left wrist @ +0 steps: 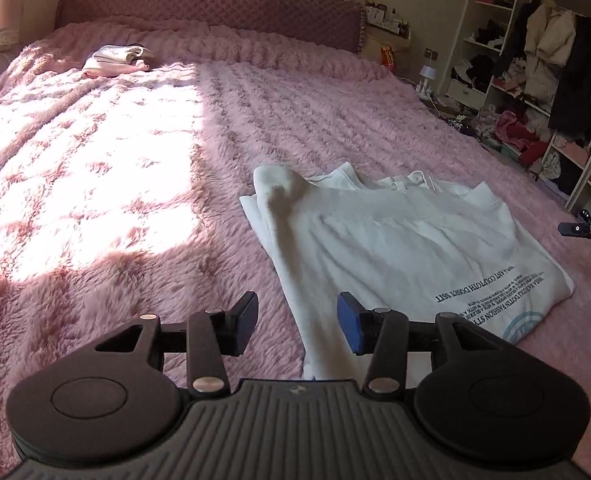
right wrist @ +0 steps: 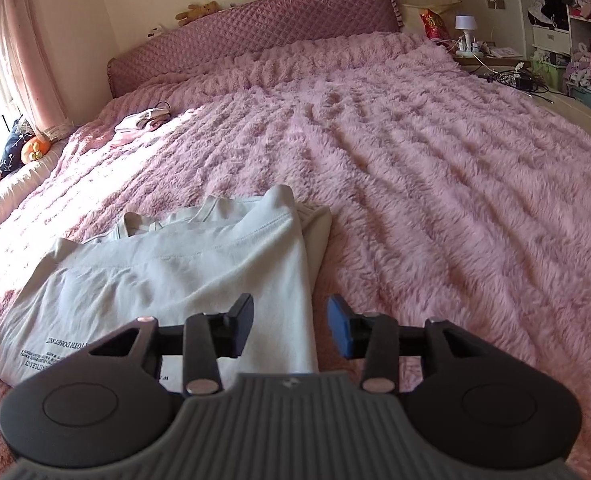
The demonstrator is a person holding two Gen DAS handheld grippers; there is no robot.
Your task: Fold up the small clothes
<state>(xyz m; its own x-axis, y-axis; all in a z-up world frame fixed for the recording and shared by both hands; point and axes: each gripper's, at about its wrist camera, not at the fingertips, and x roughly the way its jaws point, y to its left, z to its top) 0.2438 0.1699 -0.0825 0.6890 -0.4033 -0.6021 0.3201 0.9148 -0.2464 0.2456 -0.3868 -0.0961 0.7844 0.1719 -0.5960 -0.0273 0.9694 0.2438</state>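
Both claws are released and empty, left claw [left wrist: 297, 326] and right claw [right wrist: 290, 326] hovering over the near edges of the white shirt [left wrist: 407, 248] on the bed [left wrist: 135, 168], so I'd regrab both side edges evenly before folding.

Long-piled pink plush bedspread [right wrist: 435, 168]: shaggy, soft, ridged, matt; washed out where sun strikes it. White cotton-like knit shirt with dark printed lettering [left wrist: 395, 240]: smooth, matt cloth, lightly creased, stitched seams visible. Mauve quilted fabric headboard [right wrist: 255, 40]: diamond-stitched with a faint sheen. Left gripper [left wrist: 297, 326] and right gripper [right wrist: 290, 326]: matt black plastic arms, ribbed grey plastic body, shiny metal pivot pins, matt blue pad on one finger.
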